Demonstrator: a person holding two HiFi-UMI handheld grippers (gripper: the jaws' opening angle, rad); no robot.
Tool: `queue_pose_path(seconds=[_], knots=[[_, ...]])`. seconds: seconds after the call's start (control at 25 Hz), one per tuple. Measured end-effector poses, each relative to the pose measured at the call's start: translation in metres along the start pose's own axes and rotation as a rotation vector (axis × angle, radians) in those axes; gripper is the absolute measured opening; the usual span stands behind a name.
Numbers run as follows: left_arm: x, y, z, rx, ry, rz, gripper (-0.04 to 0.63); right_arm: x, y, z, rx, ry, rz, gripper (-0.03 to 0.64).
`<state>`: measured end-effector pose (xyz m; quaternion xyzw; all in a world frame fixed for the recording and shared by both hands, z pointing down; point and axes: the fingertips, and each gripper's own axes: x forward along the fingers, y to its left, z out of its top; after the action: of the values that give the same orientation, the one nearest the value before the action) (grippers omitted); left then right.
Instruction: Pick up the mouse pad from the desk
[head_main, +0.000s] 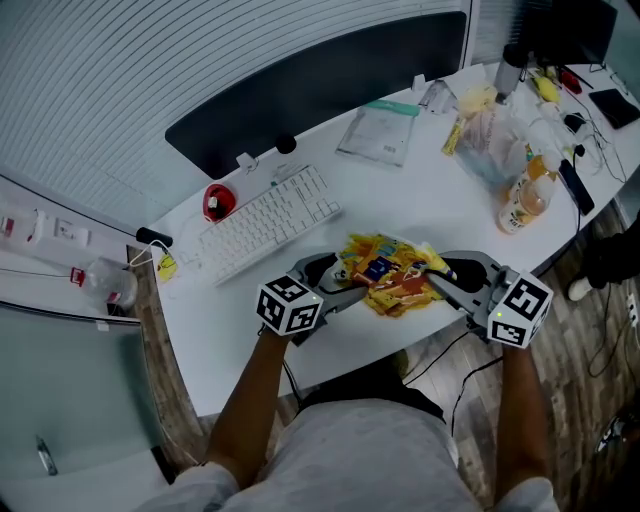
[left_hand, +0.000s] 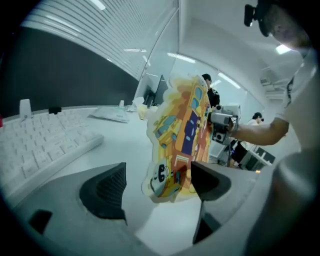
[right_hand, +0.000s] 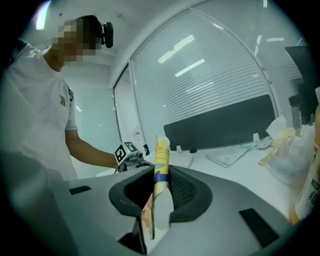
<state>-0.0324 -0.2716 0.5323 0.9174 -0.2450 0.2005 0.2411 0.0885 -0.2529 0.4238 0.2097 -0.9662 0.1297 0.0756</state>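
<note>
Mouse pad at right fingers: the yellow-and-orange mouse pad (right_hand: 161, 160) stands on edge, and one border is pinched between the two dark pads.
Right fingers: narrow, both pads (right_hand: 184, 192) pressed flat on the mouse pad, which rises above them.
Mouse pad at left fingers: in the left gripper view the pad (left_hand: 180, 135) hangs between the jaws, close against the right-hand one and well clear of the left-hand pad (left_hand: 107, 187).
Left fingers: spread wide and gripping nothing. I cannot tell whether the nearer jaw touches the pad.
Mouse pad and desk: tilted up over the near edge of the white desk (head_main: 400, 190). I cannot tell whether its lowest corner rests on the surface.
Right gripper (head_main: 437, 278): points leftward across the person's front, marker cube outward.
Left gripper (head_main: 338, 282): points rightward, facing the other gripper, with the pad (head_main: 390, 275) between them.
Arms: both bare forearms reach forward from the body, with the wrists turned inward.
Beyond: a white keyboard (head_main: 270, 220) lies just behind the pad, and a bottle (head_main: 525, 205) stands at the far right.
</note>
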Motion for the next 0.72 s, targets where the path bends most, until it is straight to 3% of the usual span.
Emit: queue_pose_path(seconds=[0.12,0.2,0.24,0.32,0.4,0.6,0.72], knots=[[0.002,-0.017,0.007,0.047,-0.014,-0.106,0.402,-0.002,0.005,0.005,-0.013,0.001,0.020,0.081],[0.002,-0.025,0.011,0.077,-0.016,-0.135,0.396,-0.003,0.006,0.007,-0.023,0.001,0.014,0.083],[0.002,-0.027,0.012,0.093,-0.017,-0.130,0.354,-0.004,0.005,0.008,-0.028,0.000,0.005,0.082],[0.000,-0.026,0.015,0.116,-0.028,-0.104,0.186,-0.007,0.001,0.009,-0.036,-0.003,-0.020,0.083],[-0.004,-0.029,0.021,0.130,-0.049,-0.099,0.121,-0.012,-0.003,0.011,-0.047,-0.009,-0.048,0.083],[-0.015,-0.043,0.037,0.184,-0.098,-0.109,0.027,-0.020,-0.010,0.022,-0.091,-0.041,-0.121,0.084],[-0.025,-0.050,0.046,0.237,-0.122,-0.106,0.023,-0.025,-0.012,0.028,-0.142,-0.041,-0.171,0.113]])
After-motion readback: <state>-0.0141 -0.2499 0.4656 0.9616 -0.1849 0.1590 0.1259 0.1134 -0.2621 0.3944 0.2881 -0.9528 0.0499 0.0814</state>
